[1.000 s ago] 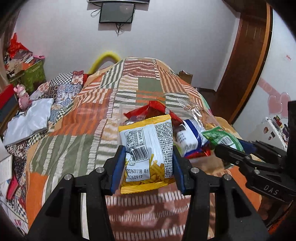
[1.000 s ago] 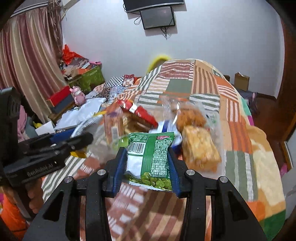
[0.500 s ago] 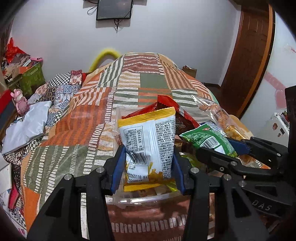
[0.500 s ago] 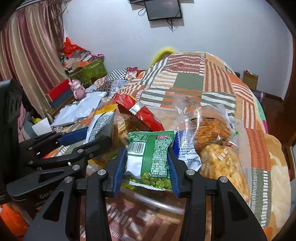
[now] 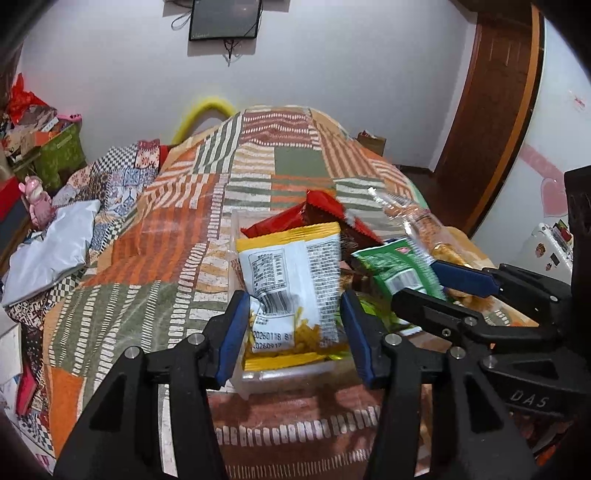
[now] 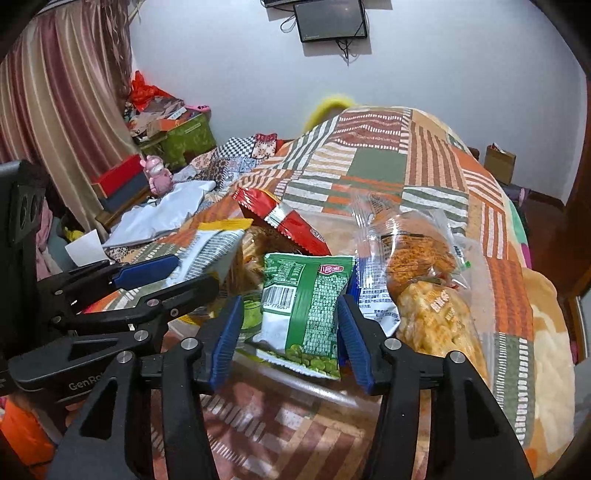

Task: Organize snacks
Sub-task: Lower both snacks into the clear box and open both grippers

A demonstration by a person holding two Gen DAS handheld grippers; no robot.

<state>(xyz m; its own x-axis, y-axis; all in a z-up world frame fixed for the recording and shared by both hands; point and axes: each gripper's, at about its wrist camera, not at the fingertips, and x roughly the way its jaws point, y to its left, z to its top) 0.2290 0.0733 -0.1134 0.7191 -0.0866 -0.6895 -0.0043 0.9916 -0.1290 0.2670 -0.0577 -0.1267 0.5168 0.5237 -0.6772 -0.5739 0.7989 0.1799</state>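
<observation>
A clear plastic container sits on the patchwork bedspread with a red packet and other snacks in it. My left gripper is over its near left end. Its jaws are opening around a yellow-and-white snack packet, whose bottom edge rests in the container; slim gaps show at both pads. My right gripper is beside it, and its jaws are opening too. A green pea packet stands between them, clear of the left pad. Clear bags of orange snacks lie at the right.
The bedspread runs on far ahead. A white pouch, a pink toy and a green box are at the left. A wooden door stands at the right, with a screen on the wall.
Both grippers moved forward and down over the clear container with their packets. Both pairs of jaws have widened, the right more, and the packets now rest in the container.
</observation>
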